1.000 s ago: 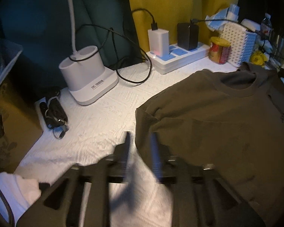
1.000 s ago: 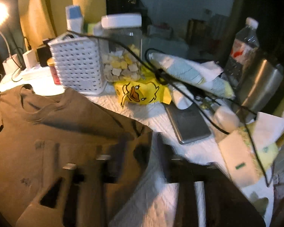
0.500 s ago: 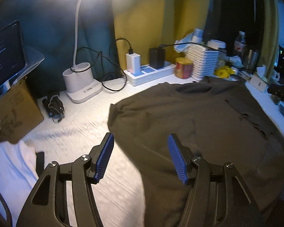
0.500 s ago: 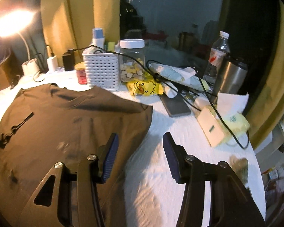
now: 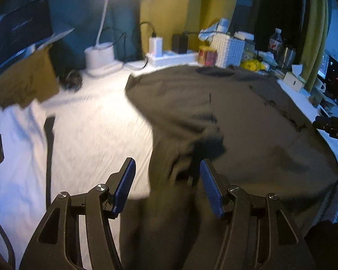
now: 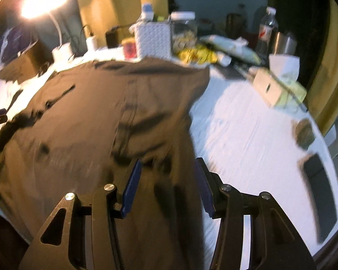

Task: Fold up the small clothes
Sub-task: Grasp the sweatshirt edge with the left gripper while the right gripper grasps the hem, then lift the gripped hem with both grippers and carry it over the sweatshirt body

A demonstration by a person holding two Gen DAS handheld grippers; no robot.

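We have drawn both grippers back toward the near hem of the brown shirt (image 5: 247,117) – it lies flat on the white table (image 5: 90,121). Left gripper (image 5: 166,189), jaws just widened, and right gripper (image 6: 166,184) straddle its side edges, unclamped – ready to grasp.

Black gripper (image 5: 167,186), blue ribbed pads (image 5: 124,185)

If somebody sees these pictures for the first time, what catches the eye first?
A large dark brown shirt spread over the white table cover fills the middle. Behind it at the left, a lit desk lamp glares. The left tool and right tool stand open over the shirt's side edges.
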